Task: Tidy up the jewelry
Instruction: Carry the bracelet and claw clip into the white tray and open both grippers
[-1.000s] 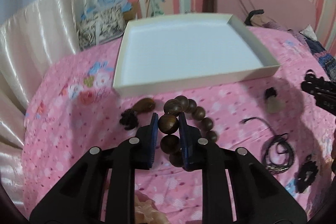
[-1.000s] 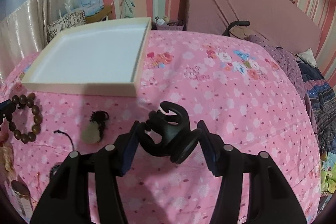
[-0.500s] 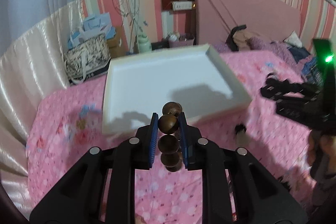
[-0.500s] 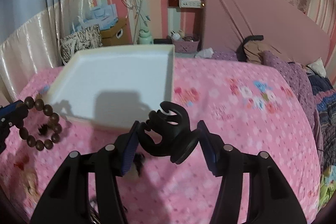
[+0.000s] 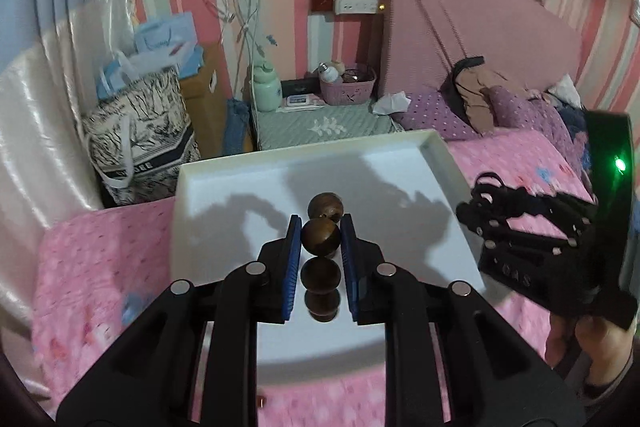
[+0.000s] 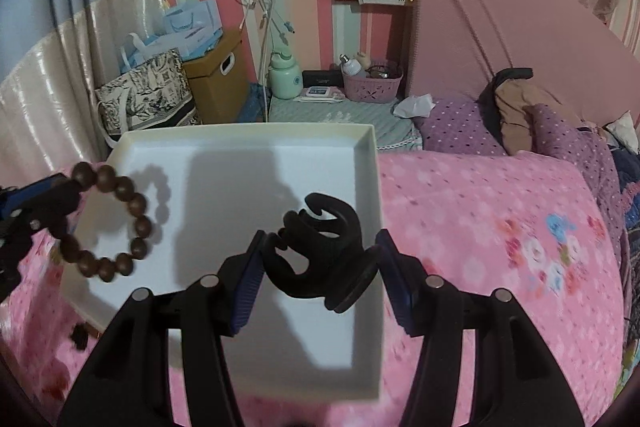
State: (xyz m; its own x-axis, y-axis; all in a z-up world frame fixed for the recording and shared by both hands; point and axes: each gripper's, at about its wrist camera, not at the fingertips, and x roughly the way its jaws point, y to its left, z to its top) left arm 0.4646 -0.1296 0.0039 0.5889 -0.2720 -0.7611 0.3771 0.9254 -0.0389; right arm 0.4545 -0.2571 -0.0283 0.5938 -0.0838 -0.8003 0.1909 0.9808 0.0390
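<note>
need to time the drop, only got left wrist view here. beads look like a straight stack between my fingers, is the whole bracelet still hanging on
Observer: Yes. The right wrist view shows the wooden bead bracelet as a full loop hanging from the left gripper.
Operator: is it over the tray
Observer: Its lower beads hang past the left rim of the white tray; its shadow falls inside.
Operator: what's the right one holding, just a black blur for me
Observer: The right gripper is clamped on a black claw hair clip, prongs pointing away, above the tray's right half.
</note>
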